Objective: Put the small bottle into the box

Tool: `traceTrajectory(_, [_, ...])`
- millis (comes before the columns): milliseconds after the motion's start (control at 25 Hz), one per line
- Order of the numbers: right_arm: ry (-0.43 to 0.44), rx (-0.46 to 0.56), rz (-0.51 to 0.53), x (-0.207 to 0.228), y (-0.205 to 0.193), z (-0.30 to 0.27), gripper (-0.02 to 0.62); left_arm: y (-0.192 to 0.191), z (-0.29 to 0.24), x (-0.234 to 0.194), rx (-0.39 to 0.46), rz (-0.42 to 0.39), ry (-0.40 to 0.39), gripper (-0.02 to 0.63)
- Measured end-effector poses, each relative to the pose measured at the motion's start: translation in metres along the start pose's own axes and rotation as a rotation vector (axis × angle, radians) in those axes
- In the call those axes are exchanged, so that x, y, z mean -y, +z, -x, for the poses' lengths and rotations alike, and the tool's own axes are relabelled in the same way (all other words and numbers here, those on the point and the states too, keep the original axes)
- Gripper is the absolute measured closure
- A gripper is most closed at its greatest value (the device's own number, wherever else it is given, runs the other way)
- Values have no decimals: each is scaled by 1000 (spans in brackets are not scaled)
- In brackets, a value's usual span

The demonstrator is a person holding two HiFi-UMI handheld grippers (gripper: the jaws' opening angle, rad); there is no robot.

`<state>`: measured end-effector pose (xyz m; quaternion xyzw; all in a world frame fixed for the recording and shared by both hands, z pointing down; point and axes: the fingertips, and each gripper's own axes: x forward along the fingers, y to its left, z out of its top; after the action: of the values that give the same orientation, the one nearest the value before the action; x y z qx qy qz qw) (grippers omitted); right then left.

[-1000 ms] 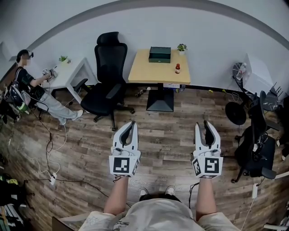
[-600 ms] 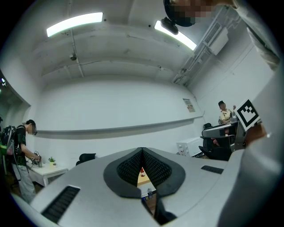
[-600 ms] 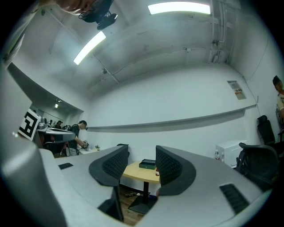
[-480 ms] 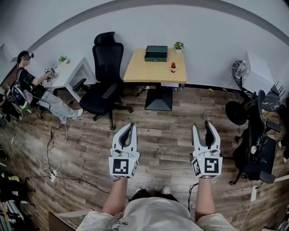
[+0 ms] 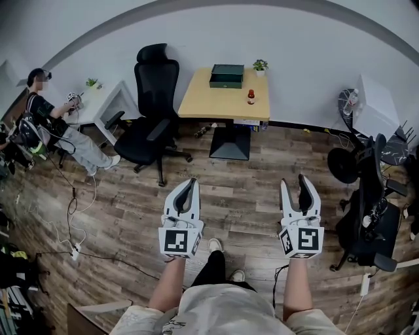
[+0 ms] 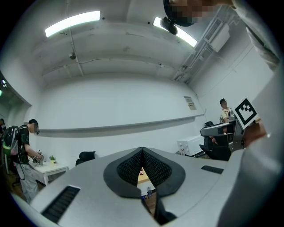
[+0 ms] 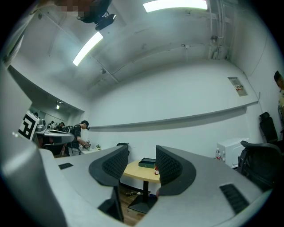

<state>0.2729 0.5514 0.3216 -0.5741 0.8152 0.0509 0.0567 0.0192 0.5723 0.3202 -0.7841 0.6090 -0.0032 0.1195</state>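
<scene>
Bottle (image 5: 250,97) stands on bench (image 5: 209,105) near box (image 5: 226,76). Left claw (image 5: 185,186) closed, empty; right claw (image 5: 294,182) just opened, empty.

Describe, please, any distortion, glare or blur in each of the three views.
Head view: strong fisheye bends the wall into an arc; evenly lit, the table and bottle sharp but tiny. Left gripper view: ceiling lights blown out, corners black, mosaic patch on top. Right gripper view: same glare from the light, black corners.

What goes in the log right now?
left gripper: shut, empty | right gripper: just opened, empty | small bottle: on wooden table, outside green box
</scene>
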Motion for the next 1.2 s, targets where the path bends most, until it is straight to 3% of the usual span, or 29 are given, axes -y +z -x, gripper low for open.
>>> traceTrajectory(480, [4, -2, 27, -2, -12, -63, 385, -20, -52, -32, 25, 19, 3, 600])
traceTrajectory(1200, [41, -33, 53, -47, -25, -236, 385, -55, -159, -161, 23, 50, 48, 600])
